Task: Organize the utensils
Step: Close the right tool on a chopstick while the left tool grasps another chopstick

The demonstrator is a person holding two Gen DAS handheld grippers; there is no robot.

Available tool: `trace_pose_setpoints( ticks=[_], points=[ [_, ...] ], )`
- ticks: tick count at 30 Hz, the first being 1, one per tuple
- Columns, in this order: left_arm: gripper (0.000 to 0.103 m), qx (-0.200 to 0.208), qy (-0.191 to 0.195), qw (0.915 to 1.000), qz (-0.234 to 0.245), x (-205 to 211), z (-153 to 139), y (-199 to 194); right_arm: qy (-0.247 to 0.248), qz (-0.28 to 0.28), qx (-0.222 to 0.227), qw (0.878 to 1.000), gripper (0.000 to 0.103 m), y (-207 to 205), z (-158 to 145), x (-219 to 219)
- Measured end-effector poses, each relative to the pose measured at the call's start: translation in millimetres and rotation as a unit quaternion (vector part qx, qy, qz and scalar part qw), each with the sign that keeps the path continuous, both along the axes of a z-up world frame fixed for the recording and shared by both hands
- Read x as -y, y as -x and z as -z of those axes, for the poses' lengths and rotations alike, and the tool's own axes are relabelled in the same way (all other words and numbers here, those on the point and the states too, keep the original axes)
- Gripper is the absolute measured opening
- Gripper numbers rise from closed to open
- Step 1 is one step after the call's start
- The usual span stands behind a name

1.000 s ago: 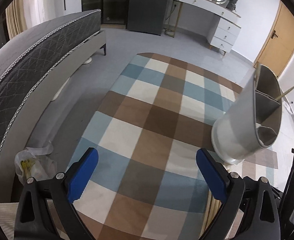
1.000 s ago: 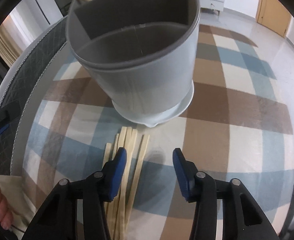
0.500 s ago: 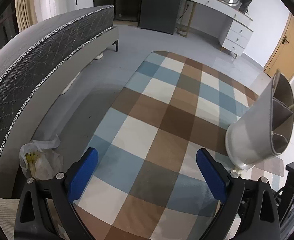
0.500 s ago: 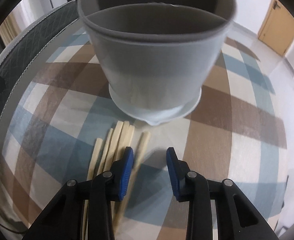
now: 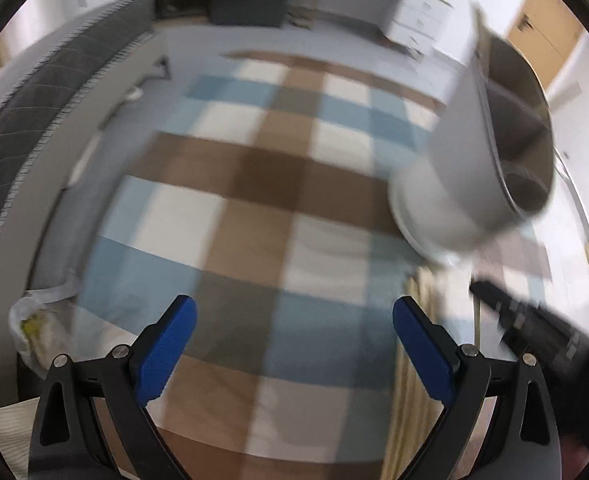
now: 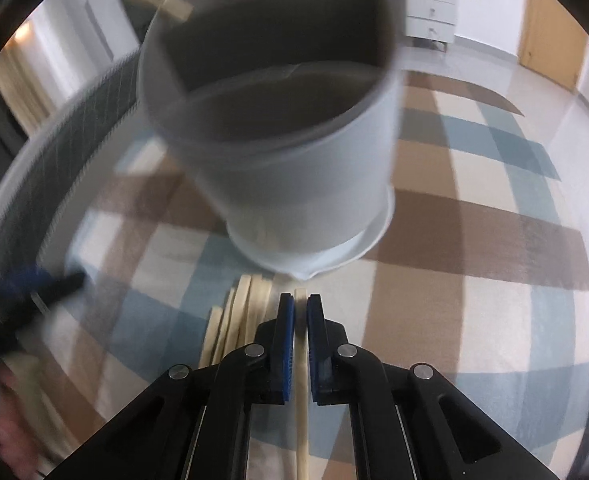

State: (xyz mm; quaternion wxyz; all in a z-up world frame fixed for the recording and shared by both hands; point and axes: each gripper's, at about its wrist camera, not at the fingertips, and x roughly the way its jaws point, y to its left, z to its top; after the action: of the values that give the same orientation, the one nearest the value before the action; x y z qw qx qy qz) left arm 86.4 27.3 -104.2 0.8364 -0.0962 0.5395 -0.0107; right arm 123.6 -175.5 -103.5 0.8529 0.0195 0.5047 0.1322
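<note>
Nearest, right gripper (image 6: 300, 304) blue pads clamped on 1 pale wooden chopstick (image 6: 301, 420) lying on the brown-blue-cream checked rug (image 6: 474, 248). Just left, loose bundle of matching chopsticks (image 6: 238, 320). Beyond them, grey plastic divided utensil holder (image 6: 294, 176) stands upright, 1 stick in its far compartment. Left gripper (image 5: 294, 320) jaws wide apart, empty, above bare rug.

Blurred plastic bag (image 5: 34, 320) beside mattress (image 5: 34, 128)
</note>
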Motion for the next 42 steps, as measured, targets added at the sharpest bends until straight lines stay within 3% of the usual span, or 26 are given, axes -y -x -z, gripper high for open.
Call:
trace_pose_setpoints(
  ticks=[3,11,14,22,25,28,34,40,42],
  points=[
    [0.096,-0.036,0.025,0.9983,0.038,14,13,1,-0.052,0.033,0.003,0.998,0.006,4,-14,25],
    [0.096,-0.070,-0.015,0.9958,0.057,36,30,8,-0.160,0.096,0.009,0.982,0.006,7,-38,79],
    [0.096,-0.098,-0.049,0.9920,0.061,44,41,11,-0.165,0.106,0.017,0.980,0.006,10,-41,71],
    [0.096,-0.079,-0.042,0.9943,0.058,55,28,16,-0.181,0.114,0.047,0.976,0.006,21,-56,82],
    [0.096,-0.095,-0.071,0.9912,0.059,59,33,17,-0.178,0.110,0.056,0.976,0.006,22,-60,83],
    [0.096,-0.111,-0.057,0.9910,0.049,56,38,19,-0.176,0.107,0.065,0.976,0.006,24,-63,83],
    [0.094,-0.109,-0.070,0.9906,0.045,55,39,22,-0.175,0.105,0.073,0.976,0.006,26,-66,82],
    [0.071,-0.080,-0.073,0.9920,0.065,62,37,8,-0.180,0.106,0.094,0.973,0.006,26,-71,82],
    [0.057,-0.074,-0.072,0.9921,0.070,64,35,7,-0.178,0.105,0.100,0.973,0.006,26,-72,81]
  ],
)
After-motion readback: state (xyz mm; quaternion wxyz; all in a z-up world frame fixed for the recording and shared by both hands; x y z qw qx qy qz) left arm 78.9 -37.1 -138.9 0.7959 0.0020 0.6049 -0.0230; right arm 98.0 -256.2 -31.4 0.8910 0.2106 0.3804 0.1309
